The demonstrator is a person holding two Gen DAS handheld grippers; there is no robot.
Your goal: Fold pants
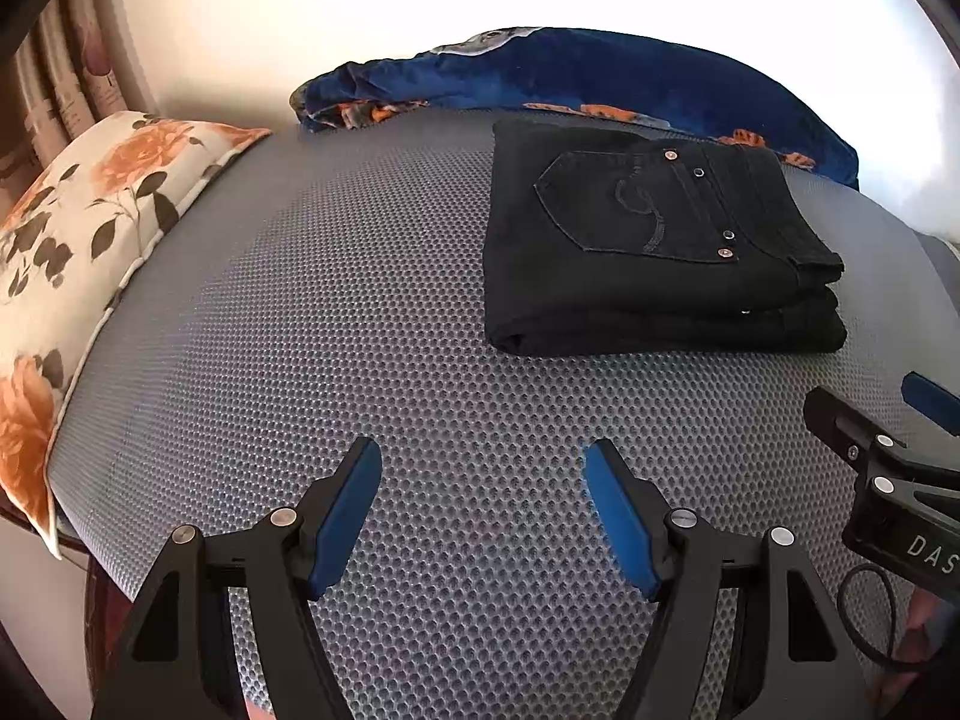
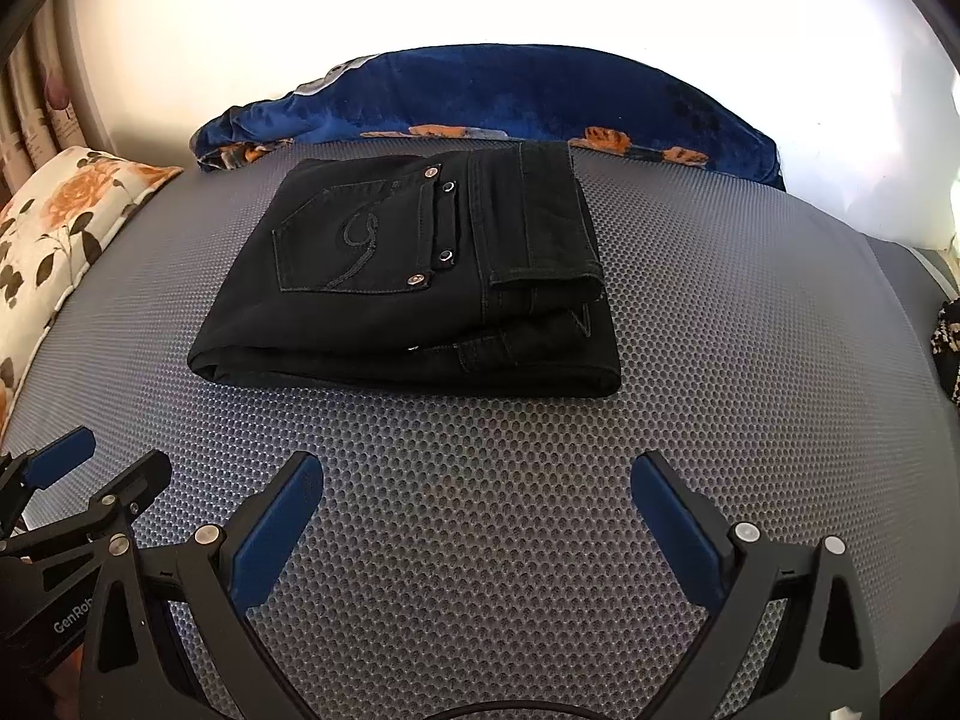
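Note:
Black pants [image 1: 654, 246] [image 2: 414, 282] lie folded into a compact stack on the grey honeycomb mat [image 1: 336, 324] [image 2: 720, 360], back pocket with rivets facing up. My left gripper [image 1: 483, 456] hovers open over bare mat, in front and to the left of the stack, nothing between its blue pads. My right gripper [image 2: 477, 468] stands open too, just in front of the stack, holding nothing. Each view catches the other gripper at its edge: the right gripper [image 1: 870, 420] at the right edge of the left wrist view, and the left gripper [image 2: 108, 456] at the lower left of the right wrist view.
A blue floral blanket [image 1: 600, 78] [image 2: 510, 102] is bunched behind the pants against the white wall. A cream pillow with orange roses [image 1: 78, 252] [image 2: 54, 222] lies along the mat's left edge. A dark patterned thing [image 2: 948, 348] peeks in at the right.

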